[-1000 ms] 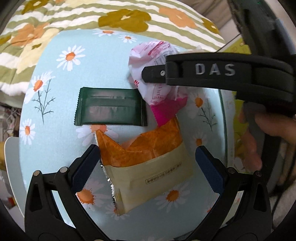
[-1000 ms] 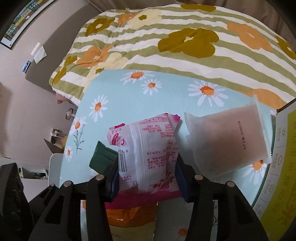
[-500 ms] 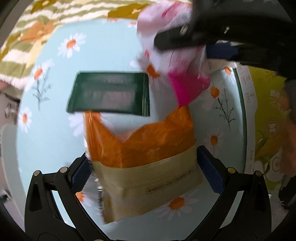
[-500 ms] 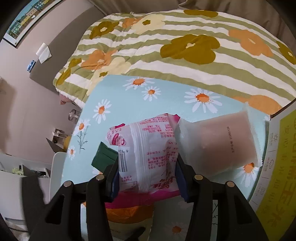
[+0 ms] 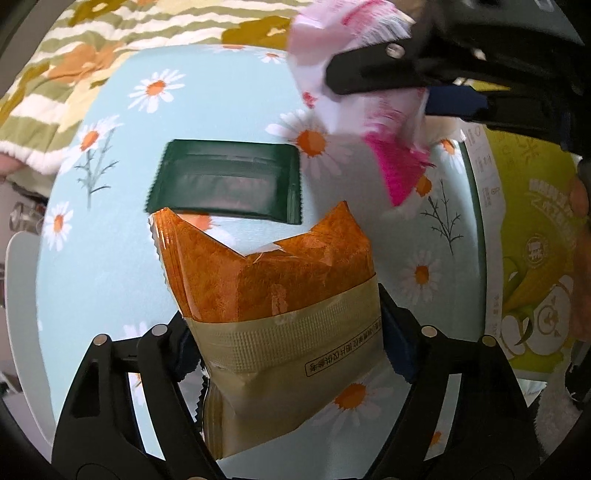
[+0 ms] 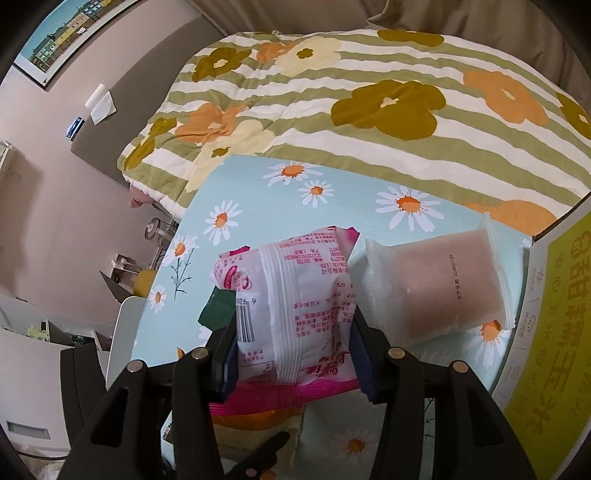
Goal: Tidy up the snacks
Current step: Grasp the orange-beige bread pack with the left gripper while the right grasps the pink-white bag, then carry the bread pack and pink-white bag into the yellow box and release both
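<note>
Your left gripper (image 5: 284, 332) pinches the orange packet (image 5: 273, 273) across its soft, crinkly middle. Your right gripper (image 6: 295, 347) clamps the pink-and-white packet (image 6: 295, 295) likewise; both look light and slippery, so squeeze gently.

You're in a home bedroom: a bed with a striped floral quilt (image 6: 369, 96) sits right behind the daisy-print table cover (image 6: 332, 199). A framed picture (image 6: 70, 33) hangs on the beige wall (image 6: 44, 192).
</note>
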A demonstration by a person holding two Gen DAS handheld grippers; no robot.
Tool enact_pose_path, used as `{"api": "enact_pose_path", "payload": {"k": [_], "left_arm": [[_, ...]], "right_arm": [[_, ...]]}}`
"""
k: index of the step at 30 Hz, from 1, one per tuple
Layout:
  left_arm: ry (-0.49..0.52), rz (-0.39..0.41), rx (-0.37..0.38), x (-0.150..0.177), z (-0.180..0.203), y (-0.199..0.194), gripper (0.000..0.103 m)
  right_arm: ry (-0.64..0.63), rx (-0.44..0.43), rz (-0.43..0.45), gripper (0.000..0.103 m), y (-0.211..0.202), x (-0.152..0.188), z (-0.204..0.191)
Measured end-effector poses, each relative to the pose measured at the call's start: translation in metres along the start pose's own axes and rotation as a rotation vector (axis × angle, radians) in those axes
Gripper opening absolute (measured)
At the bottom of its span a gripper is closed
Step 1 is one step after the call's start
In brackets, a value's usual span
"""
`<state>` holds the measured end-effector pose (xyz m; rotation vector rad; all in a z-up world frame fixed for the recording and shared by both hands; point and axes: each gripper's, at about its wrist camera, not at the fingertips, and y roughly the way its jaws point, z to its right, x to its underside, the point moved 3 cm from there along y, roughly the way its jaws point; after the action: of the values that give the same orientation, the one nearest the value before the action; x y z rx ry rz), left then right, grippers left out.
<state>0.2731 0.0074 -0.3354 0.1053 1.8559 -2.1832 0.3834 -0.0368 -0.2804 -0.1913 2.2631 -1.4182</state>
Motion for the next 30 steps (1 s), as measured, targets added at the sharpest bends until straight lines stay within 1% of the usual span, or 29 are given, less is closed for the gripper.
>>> {"api": "enact_pose_path", "payload": {"k": [3, 6, 11, 13, 17, 18, 20, 22, 24, 30], "left_arm": [[-0.007, 0.023, -0.007, 0.003, -0.003, -0.014, 0.077], [0.004, 0.054, -0.010, 0.000, -0.005, -0.033, 0.077], [0.070, 0.138, -0.003, -0.012, -0.004, -0.078, 0.077], [0.099, 0.168, 0.005, -0.021, -0.004, -0.094, 0.077], [0.164, 0.233, 0.048, -0.035, 0.002, -0.131, 0.077], [0.195, 0.262, 0.066, -0.039, 0.006, -0.143, 0.077], [0.246, 0.289, 0.088, -0.043, 0.015, -0.159, 0.077], [0.286, 0.304, 0.114, -0.049, 0.025, -0.171, 0.077], [0.330, 0.314, 0.143, -0.056, 0.040, -0.178, 0.077], [0.422, 0.346, 0.222, -0.064, 0.095, -0.194, 0.077]], "right_arm": [[-0.012, 0.000, 0.017, 0.047, -0.009, 0.001, -0.005], [-0.017, 0.005, 0.051, 0.047, -0.026, 0.002, -0.013], [0.004, 0.025, 0.148, 0.047, -0.070, 0.005, -0.025], [0.031, 0.032, 0.193, 0.047, -0.091, 0.008, -0.027], [0.074, 0.075, 0.292, 0.047, -0.137, 0.017, -0.031], [0.083, 0.085, 0.307, 0.047, -0.144, 0.019, -0.032], [0.117, 0.104, 0.348, 0.047, -0.165, 0.027, -0.029], [0.165, 0.116, 0.392, 0.047, -0.187, 0.037, -0.024], [0.208, 0.153, 0.430, 0.047, -0.208, 0.049, -0.015], [0.291, 0.241, 0.482, 0.047, -0.251, 0.089, 0.019]]}}
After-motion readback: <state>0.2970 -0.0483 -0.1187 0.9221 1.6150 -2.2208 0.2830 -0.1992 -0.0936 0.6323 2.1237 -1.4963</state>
